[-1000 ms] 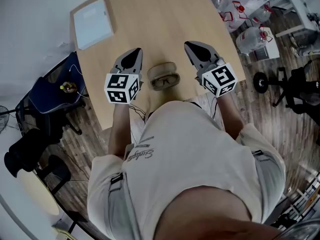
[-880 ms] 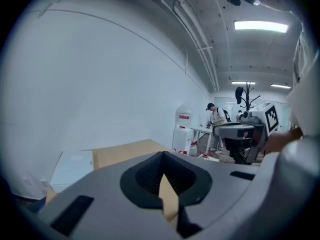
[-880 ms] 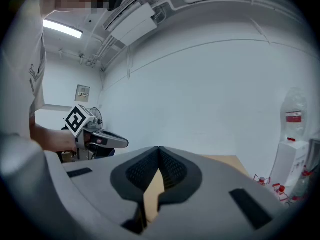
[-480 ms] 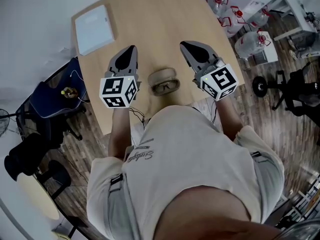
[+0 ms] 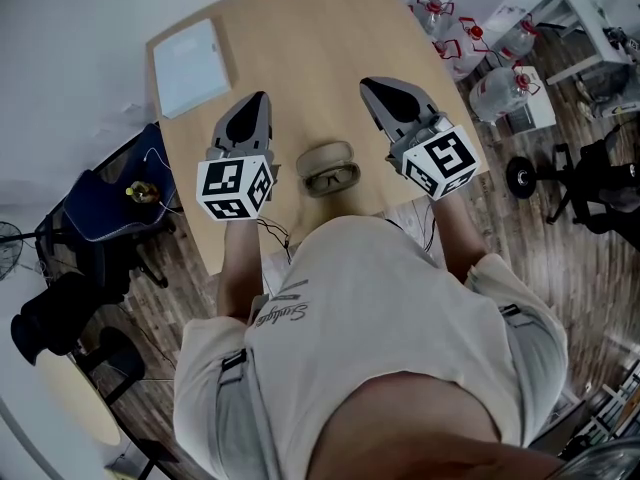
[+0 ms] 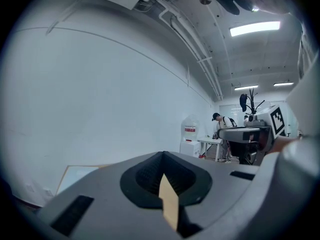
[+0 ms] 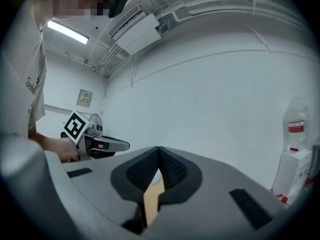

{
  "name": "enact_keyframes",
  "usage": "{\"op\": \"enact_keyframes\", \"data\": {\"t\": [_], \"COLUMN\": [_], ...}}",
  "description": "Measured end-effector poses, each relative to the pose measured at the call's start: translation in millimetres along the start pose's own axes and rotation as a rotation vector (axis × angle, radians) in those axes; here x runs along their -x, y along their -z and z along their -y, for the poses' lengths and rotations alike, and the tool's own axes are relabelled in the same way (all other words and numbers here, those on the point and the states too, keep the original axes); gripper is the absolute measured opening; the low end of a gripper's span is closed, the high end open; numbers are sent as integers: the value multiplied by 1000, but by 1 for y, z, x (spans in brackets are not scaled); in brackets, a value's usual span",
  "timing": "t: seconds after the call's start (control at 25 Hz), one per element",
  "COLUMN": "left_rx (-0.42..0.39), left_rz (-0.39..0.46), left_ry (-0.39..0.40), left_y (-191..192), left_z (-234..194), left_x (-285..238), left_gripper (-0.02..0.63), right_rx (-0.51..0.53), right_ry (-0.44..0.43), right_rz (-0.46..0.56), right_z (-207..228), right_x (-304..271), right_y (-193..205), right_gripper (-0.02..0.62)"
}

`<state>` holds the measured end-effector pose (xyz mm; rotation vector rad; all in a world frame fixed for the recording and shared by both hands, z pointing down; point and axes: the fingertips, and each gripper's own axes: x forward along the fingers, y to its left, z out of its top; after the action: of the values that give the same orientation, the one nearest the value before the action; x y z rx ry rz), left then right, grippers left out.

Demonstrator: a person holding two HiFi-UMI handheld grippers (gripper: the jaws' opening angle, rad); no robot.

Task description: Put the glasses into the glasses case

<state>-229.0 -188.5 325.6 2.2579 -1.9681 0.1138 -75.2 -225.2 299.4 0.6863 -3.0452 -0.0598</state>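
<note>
An open beige glasses case (image 5: 326, 155) lies on the wooden table (image 5: 300, 48), and the glasses (image 5: 332, 179) rest at its near side, partly over the case. My left gripper (image 5: 258, 99) hovers left of the case, jaws shut and empty. My right gripper (image 5: 372, 87) hovers to the right of the case, also shut with nothing in it. In the left gripper view the jaws (image 6: 162, 156) meet at their tips, pointing at a white wall. The right gripper view shows its jaws (image 7: 159, 151) closed too, with the left gripper (image 7: 95, 143) off to the left.
A white flat box (image 5: 189, 66) lies at the table's far left corner. A dark blue chair (image 5: 105, 206) stands left of the table. Water jugs (image 5: 495, 80) and a black stool base (image 5: 535, 176) sit on the floor to the right.
Both grippers have drifted slightly away from me and upward in the head view. The case and glasses have stayed put.
</note>
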Motion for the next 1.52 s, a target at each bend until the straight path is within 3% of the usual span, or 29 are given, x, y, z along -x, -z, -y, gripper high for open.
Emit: {"op": "enact_keyframes", "data": {"t": [0.44,1.0,1.52], "left_rx": [-4,0,38], "left_rz": [26,0,5], "left_ry": [-33,-49,9], "left_y": [-7,3,3], "left_z": [3,2,8], "left_x": [11,25,24], "left_gripper": [14,14,14], "right_rx": [-59,-17,-60], "right_ry": [6,-48,-40], "right_rz": [11,-2,23], "right_z": [2,-17,-29], "right_x": [14,7,3], "right_y": [3,7,7], "right_gripper": [-5,-5,-5]}}
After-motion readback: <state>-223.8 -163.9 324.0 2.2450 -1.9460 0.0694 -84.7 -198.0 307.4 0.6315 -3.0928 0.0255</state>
